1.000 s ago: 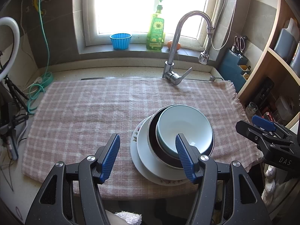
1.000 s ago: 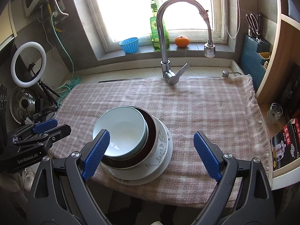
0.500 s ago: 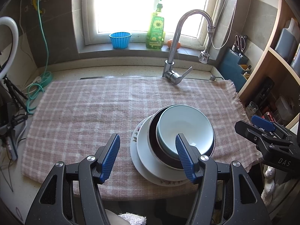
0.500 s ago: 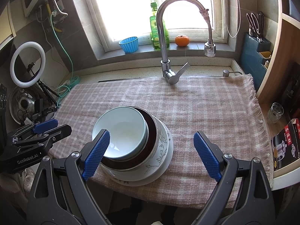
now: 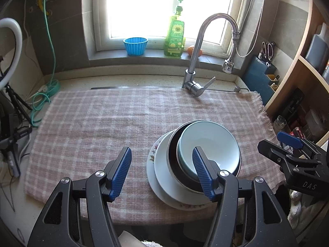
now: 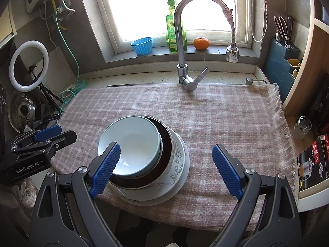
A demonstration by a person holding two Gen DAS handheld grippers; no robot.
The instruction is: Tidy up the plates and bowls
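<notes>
A stack of dishes sits near the front edge of the checked cloth [image 5: 98,123]. On top is a light blue bowl [image 5: 209,144], also in the right wrist view [image 6: 133,144], nested in a dark brown bowl [image 5: 172,156], on a white plate [image 5: 162,177] and a flowered plate [image 5: 152,154]. My left gripper [image 5: 162,173] is open and empty, hovering at the stack's left front. My right gripper [image 6: 166,166] is open and empty, hovering at the stack's right front. Each gripper shows at the edge of the other's view.
A chrome tap [image 6: 183,41] stands at the back over the cloth-covered sink. A blue cup [image 6: 141,45], green soap bottle [image 6: 171,26] and orange [image 6: 201,42] sit on the sill. A wooden shelf [image 6: 308,82] is at right, a ring light [image 6: 28,65] at left.
Both grippers drift very slightly; the view shifts a little. The stack has not moved and both grippers stay open.
</notes>
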